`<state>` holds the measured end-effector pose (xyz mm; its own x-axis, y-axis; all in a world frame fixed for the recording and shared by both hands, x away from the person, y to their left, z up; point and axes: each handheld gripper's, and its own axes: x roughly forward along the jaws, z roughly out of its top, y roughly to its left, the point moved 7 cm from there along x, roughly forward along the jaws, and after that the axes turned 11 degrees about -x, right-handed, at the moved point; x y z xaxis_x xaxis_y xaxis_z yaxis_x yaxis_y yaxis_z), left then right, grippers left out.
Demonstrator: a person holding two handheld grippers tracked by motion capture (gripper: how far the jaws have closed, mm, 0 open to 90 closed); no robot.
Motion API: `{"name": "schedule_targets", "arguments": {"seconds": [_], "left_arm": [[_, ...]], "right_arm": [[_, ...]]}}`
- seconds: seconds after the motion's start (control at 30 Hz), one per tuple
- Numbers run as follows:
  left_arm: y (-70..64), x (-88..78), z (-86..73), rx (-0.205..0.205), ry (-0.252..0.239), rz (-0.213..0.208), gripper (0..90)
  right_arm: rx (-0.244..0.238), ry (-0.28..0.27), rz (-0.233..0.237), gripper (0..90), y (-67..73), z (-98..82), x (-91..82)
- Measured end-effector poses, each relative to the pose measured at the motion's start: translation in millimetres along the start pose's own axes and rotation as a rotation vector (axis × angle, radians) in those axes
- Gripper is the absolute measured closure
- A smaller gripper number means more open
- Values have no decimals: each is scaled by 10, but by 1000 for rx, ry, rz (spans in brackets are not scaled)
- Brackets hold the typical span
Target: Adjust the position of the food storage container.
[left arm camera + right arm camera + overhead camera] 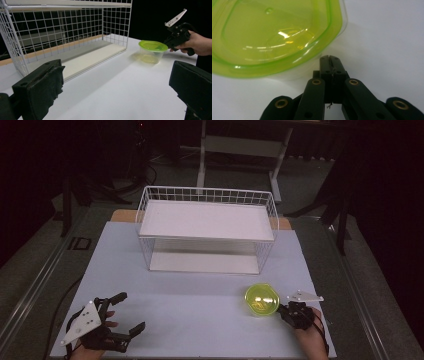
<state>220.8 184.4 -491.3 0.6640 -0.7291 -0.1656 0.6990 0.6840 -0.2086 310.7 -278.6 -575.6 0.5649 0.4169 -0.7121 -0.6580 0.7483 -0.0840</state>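
Clear tub with lime-green lid (pixel 261 300) sits on the white worktop (pixel 200 315) in front of the wire rack (pixel 207 227), right tongs (pixel 283 309) pressed together at its rim, seemingly touching; left tongs (pixel 129 312) spread wide, well apart.

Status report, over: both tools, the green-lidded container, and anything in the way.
Left tool open, empty, near table edge. Right tool shut, tips at the green-lidded container, holding nothing visible. Container upright, lid on, before the wire rack. Path to rack clear.
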Motion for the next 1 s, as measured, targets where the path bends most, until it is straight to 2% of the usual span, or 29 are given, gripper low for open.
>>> {"name": "schedule_targets", "arguments": {"seconds": [0.17,0.3,0.4,0.43,0.53,0.6,0.7,0.83,1.0], "left_arm": [[-18,1,0,7,2,-3,2],[-17,7,-5,7,5,-2,2],[-18,6,-4,7,4,-4,2],[-19,6,-4,7,4,-4,2],[-17,5,-7,8,7,-4,2],[-16,4,-8,10,9,-3,3],[-16,2,-7,14,10,-3,2],[-19,5,-9,16,11,-2,2],[-21,0,-9,15,11,-2,2]], "right_arm": [[-18,1,37,900,92,65,35],[-52,-1,58,900,175,141,88],[-56,-4,77,900,223,177,126],[-70,-3,96,900,283,215,169],[-96,5,115,900,343,254,215],[-104,9,99,900,331,275,231],[-92,-3,73,900,236,340,244],[-61,-24,75,900,163,415,303],[-68,-23,107,900,264,439,345]]}}
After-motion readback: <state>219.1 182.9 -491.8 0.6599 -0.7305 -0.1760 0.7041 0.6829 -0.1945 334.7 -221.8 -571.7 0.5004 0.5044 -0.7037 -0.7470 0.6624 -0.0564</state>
